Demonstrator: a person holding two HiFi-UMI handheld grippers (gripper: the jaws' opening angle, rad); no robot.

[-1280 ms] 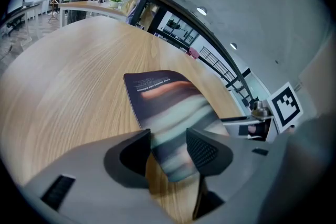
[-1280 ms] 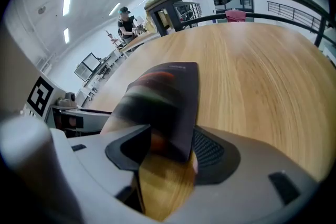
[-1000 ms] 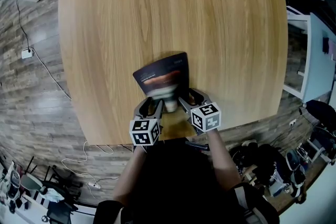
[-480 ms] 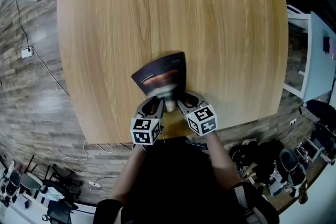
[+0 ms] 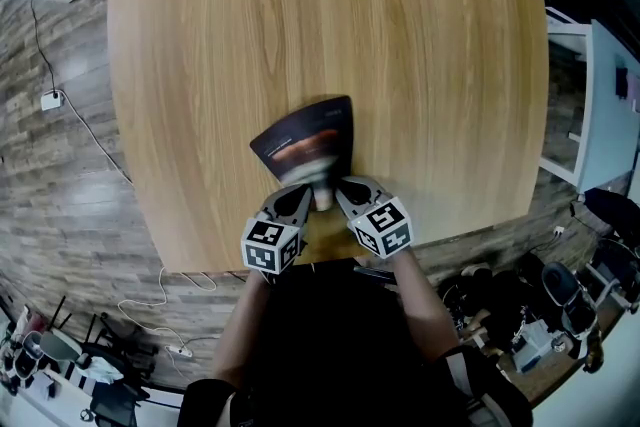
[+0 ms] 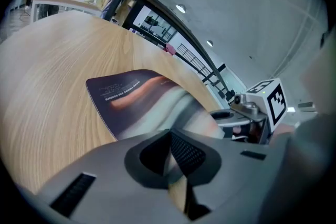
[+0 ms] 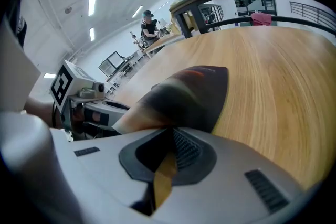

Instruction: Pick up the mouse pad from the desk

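Observation:
A dark mouse pad with an orange streak lies near the front edge of the wooden desk. Its near edge curls up off the wood. My left gripper is shut on the near edge's left part, and my right gripper is shut on its right part, the two side by side. In the left gripper view the pad runs up into the left gripper. In the right gripper view the raised edge bends just above the right gripper.
The desk's front edge is just behind the grippers, with the person's body below it. Wood-pattern floor with a cable and a white adapter lies to the left. A white shelf and clutter on the floor stand to the right.
Both grippers' jaws have closed from wide open onto the pad's near edge. The two grippers have drawn closer together and the pad has shifted slightly left.

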